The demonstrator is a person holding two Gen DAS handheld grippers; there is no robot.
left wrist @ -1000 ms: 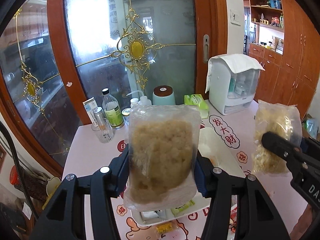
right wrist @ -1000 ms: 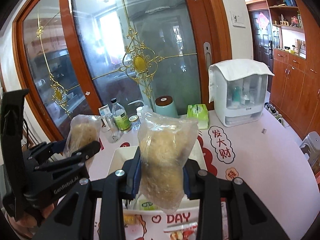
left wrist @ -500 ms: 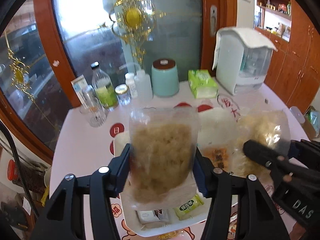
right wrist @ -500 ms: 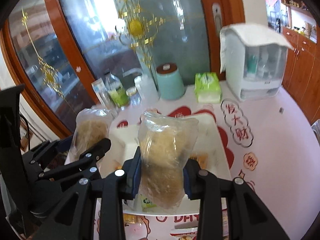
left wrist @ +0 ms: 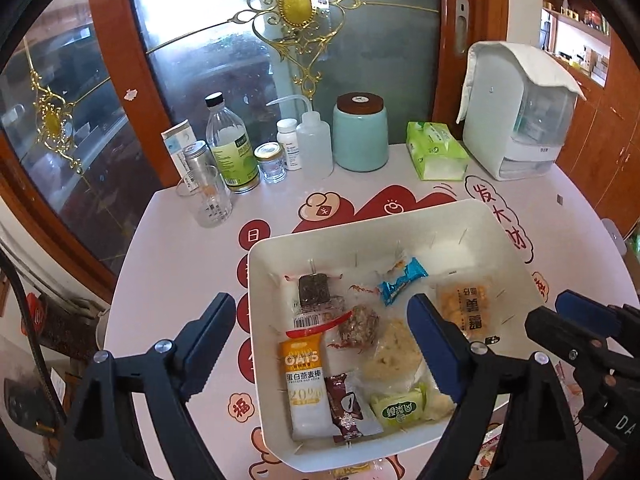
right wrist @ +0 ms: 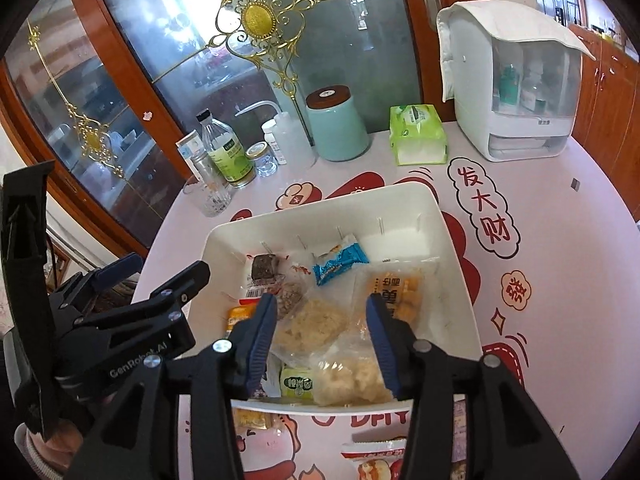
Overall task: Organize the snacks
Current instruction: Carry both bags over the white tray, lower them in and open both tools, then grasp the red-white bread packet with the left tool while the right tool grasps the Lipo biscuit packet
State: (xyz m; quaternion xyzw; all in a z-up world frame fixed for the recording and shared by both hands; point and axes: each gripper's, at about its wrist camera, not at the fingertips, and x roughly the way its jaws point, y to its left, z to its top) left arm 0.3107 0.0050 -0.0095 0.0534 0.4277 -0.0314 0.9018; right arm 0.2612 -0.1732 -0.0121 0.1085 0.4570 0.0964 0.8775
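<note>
- The left tool (left wrist: 320, 332) hangs over the near-left part of the white bin (left wrist: 360, 236); its jaws stand wide apart and are opening, with nothing clamped between them, only snacks lying below in the bin.
- The right tool (right wrist: 322, 330) hangs over the near edge of the same bin, its jaws apart and opening; the two clear bags of pale crumbly snack (right wrist: 316, 326) lie in the bin beneath the gap, and the pads do not press on them.
- Near the bin's front wall lie an orange-and-white oats bar (left wrist: 304, 384), a dark red wrapper (left wrist: 346, 412) and a small green packet (left wrist: 398, 406).
- Further in sit a round brown snack (left wrist: 360, 326), a dark square bar in clear wrap (left wrist: 314, 290), a blue packet (left wrist: 400, 280) and a bag of orange-yellow pieces (left wrist: 464, 308) toward the right wall.
- The bin rests on the pink printed bench (left wrist: 180, 264); more wrapped snacks (right wrist: 372, 460) lie on the bench in front of it.
- Beyond the bin stand a drinking glass (left wrist: 208, 204), a bottle with a green label (left wrist: 232, 148), small jars, a squeeze bottle (left wrist: 316, 144), a teal canister (left wrist: 360, 136), a green tissue pack (left wrist: 436, 150) and a white covered appliance (left wrist: 520, 112).
- Behind them is a wood-framed glass door with gold ornament (left wrist: 296, 4).
</note>
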